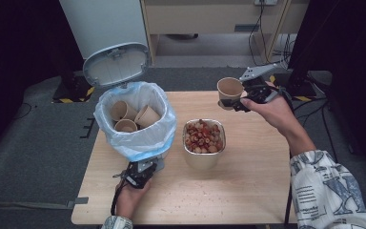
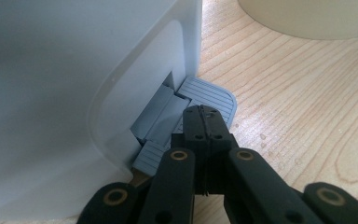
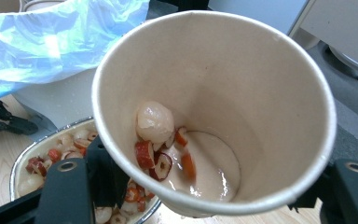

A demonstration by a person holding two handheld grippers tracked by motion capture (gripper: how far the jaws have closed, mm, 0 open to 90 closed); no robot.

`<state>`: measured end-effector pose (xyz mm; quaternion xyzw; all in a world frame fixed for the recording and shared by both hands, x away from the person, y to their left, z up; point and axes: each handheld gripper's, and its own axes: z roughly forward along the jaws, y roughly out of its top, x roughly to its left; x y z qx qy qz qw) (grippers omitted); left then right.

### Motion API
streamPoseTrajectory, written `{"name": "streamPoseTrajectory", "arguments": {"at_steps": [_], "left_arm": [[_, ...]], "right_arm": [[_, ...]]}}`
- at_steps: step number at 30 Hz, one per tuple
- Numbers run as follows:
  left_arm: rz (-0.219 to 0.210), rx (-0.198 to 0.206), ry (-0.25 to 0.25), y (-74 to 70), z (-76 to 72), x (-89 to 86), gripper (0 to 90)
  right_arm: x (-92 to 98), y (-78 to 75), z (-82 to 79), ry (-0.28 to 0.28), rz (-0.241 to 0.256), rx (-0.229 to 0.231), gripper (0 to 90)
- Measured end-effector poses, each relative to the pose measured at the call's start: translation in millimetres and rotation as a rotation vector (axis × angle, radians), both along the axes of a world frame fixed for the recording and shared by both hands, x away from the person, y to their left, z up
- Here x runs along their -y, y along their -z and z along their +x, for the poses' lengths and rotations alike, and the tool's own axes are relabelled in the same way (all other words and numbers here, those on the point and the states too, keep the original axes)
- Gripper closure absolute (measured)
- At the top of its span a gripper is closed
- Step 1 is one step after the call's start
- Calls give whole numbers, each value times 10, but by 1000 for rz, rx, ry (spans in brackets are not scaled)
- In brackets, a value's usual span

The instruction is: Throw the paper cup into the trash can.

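**A:** Where is the paper cup (image 1: 229, 89)?

**B:** Lifted over the far right corner of the wooden table (image 1: 248, 191), clamped at its rim by the right gripper (image 1: 244, 97). A few fruit pieces lie inside. Dark floor and cables lie beyond the far edge.

**A:** And the left gripper (image 2: 206, 122)?

**B:** Jaws together, tips pressing the grey pedal (image 2: 212, 94) of the bin (image 1: 136, 119), whose lid (image 1: 116, 64) stands open at the near left.

**A:** Open room?

**B:** Bare wood near and right of the metal bowl (image 1: 204, 143) at the centre.
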<state>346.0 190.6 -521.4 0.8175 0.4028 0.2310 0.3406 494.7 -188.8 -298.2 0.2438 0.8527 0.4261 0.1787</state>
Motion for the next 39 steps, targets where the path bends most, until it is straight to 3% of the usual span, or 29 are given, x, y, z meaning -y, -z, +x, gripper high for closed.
{"name": "streamPoseTrajectory", "arguments": {"at_steps": [39], "left_arm": [[0, -1, 1, -1, 0, -1, 899]], "right_arm": [[-358, -271, -14, -11, 97, -10, 313]]}}
